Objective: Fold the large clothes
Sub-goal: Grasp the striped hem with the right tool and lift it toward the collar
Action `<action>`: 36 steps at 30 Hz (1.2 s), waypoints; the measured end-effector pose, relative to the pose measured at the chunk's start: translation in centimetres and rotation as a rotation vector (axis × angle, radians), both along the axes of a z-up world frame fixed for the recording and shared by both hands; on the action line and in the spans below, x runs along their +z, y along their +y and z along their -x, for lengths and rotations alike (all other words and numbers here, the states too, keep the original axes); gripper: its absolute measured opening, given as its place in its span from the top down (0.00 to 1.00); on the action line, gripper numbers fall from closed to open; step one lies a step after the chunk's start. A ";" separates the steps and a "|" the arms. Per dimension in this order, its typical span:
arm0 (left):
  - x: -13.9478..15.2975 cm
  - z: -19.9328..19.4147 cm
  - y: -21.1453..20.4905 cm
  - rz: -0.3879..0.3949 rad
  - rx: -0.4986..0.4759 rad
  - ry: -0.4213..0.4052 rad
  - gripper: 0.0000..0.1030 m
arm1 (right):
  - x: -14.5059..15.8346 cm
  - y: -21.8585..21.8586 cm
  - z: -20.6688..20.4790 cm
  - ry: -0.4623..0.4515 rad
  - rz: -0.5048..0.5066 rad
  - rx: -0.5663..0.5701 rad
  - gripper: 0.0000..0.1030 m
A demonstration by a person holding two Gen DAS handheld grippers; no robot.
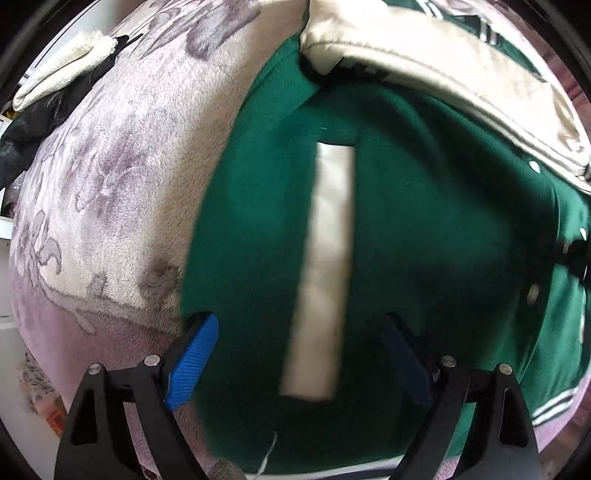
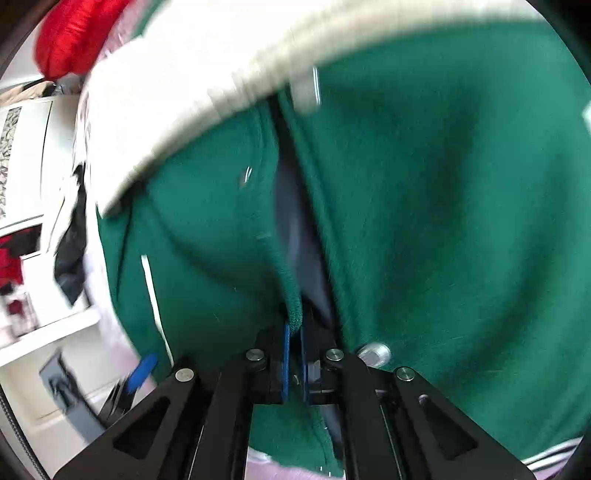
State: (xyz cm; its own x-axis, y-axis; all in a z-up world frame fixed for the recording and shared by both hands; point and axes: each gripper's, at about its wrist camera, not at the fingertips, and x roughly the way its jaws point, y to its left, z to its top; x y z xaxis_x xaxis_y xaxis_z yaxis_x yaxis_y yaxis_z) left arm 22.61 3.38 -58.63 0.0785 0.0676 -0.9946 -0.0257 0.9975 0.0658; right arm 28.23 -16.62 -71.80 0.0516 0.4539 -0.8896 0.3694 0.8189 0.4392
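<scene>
A green varsity jacket (image 1: 424, 229) with cream sleeves (image 1: 443, 62) lies on a pale floral blanket (image 1: 110, 166). A cream pocket strip (image 1: 325, 266) runs down its front. My left gripper (image 1: 301, 332) is open just above the jacket, its blue pads (image 1: 192, 365) straddling the pocket strip. In the right wrist view the jacket (image 2: 461, 203) fills the frame, with a cream sleeve (image 2: 192, 92) across the top. My right gripper (image 2: 294, 332) is shut on the green front edge (image 2: 291, 295) of the jacket, beside a snap button (image 2: 373, 353).
A cream towel (image 1: 62, 66) and dark clothes (image 1: 33, 122) lie at the blanket's far left. In the right wrist view a red garment (image 2: 74, 33) sits top left, white shelving (image 2: 33, 184) stands at left, and the other gripper's blue pad (image 2: 142, 369) shows low left.
</scene>
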 end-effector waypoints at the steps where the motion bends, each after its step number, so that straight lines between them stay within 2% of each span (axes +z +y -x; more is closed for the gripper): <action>1: 0.4 0.2 -0.2 0.003 -0.011 -0.007 0.11 | 1.2 -0.3 -0.4 -0.035 0.046 -0.004 0.96; 2: 0.6 0.4 -0.3 0.003 -0.020 -0.010 0.11 | 1.7 -0.6 -1.0 -0.038 0.050 -0.011 0.96; 4: 0.7 0.8 -0.6 0.004 -0.036 -0.004 0.11 | 0.9 -0.7 -1.2 0.034 -0.019 -0.022 0.93; 5: 0.7 1.1 -0.5 0.011 -0.042 0.005 0.11 | 0.0 -0.6 -0.9 0.102 -0.057 -0.011 0.90; 6: 0.7 1.5 -0.5 0.020 -0.043 0.011 0.11 | 0.1 -0.6 -0.2 0.134 -0.069 -0.007 0.82; 8: 0.8 2.5 -0.8 0.033 -0.045 0.018 0.11 | 1.4 -2.0 2.1 0.141 -0.058 -0.033 0.76; 9: 0.8 2.7 -0.8 0.039 -0.052 0.023 0.11 | 2.6 -2.9 4.3 0.144 -0.054 -0.078 0.64; 10: 0.5 3.2 -1.1 0.044 -0.064 0.033 0.11 | 3.3 -3.8 6.8 0.158 -0.053 -0.123 0.49; 12: 0.0 4.9 -2.2 0.050 -0.076 0.050 0.11 | 3.6 -5.5 11.8 0.205 -0.042 -0.218 0.40; 14: -0.8 5.9 -3.0 0.044 -0.103 0.064 0.11 | 2.6 -6.6 17.0 0.294 -0.051 -0.322 0.39; 15: -1.1 6.3 -3.4 0.035 -0.119 0.061 0.11 | 1.8 -9.4 19.3 0.329 -0.076 -0.360 0.39; 16: -1.5 6.8 -3.9 0.021 -0.136 0.057 0.11 | 0.9 -10.2 21.2 0.352 -0.094 -0.395 0.39; 18: -1.8 7.1 -4.3 0.010 -0.158 0.056 0.11 | -1.8 -9.7 23.6 0.381 -0.146 -0.491 0.39; 19: -2.0 7.2 -4.4 0.008 -0.165 0.055 0.11 | -2.4 -10.2 24.3 0.378 -0.165 -0.510 0.45; 20: -2.1 7.2 -4.5 0.009 -0.169 0.057 0.11 | -3.0 -10.2 24.7 0.361 -0.182 -0.538 0.64; 21: -2.2 7.3 -4.6 0.009 -0.174 0.059 0.11 | -3.0 -10.0 25.1 0.304 -0.182 -0.598 0.79; 22: -2.4 7.2 -4.9 0.008 -0.179 0.059 0.11 | -2.9 -9.7 25.2 0.297 -0.162 -0.608 0.84; 24: -2.6 7.0 -5.0 0.005 -0.192 0.060 0.11 | -1.9 -8.5 25.6 0.275 -0.118 -0.600 0.89; 27: -2.3 6.4 -5.1 0.007 -0.200 0.073 0.11 | -2.1 -7.1 26.7 0.321 -0.117 -0.581 0.98; 28: -1.9 6.3 -5.1 0.015 -0.193 0.076 0.11 | -2.4 -6.6 26.7 0.342 -0.114 -0.571 0.98; 30: -0.5 6.2 -4.5 0.037 -0.169 0.066 0.11 | -1.2 -6.3 25.5 0.349 -0.038 -0.459 0.97; 32: 1.1 5.9 -3.6 0.043 -0.155 0.035 0.11 | 0.1 -5.0 23.8 0.332 -0.050 -0.399 0.93; 33: 1.7 5.2 -3.0 0.037 -0.143 0.018 0.11 | 1.0 -5.0 23.4 0.324 -0.060 -0.386 0.87; 34: 2.2 4.3 -2.4 0.027 -0.126 -0.001 0.11 | 1.9 -4.8 22.9 0.321 -0.055 -0.367 0.75; 35: 2.5 3.4 -2.0 0.023 -0.111 -0.019 0.11 | 3.3 -4.7 22.1 0.311 -0.041 -0.334 0.67; 36: 2.6 1.7 -1.4 0.024 -0.086 -0.042 0.11 | 4.2 -5.0 21.8 0.293 -0.033 -0.316 0.52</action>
State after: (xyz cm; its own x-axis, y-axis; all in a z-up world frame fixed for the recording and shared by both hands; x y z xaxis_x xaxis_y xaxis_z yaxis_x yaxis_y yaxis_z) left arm 20.95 1.95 -56.02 0.1252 0.0352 -0.9915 0.0582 0.9974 0.0427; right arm 6.40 -21.65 -67.57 -0.0603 0.4844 -0.8727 0.7130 0.6328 0.3020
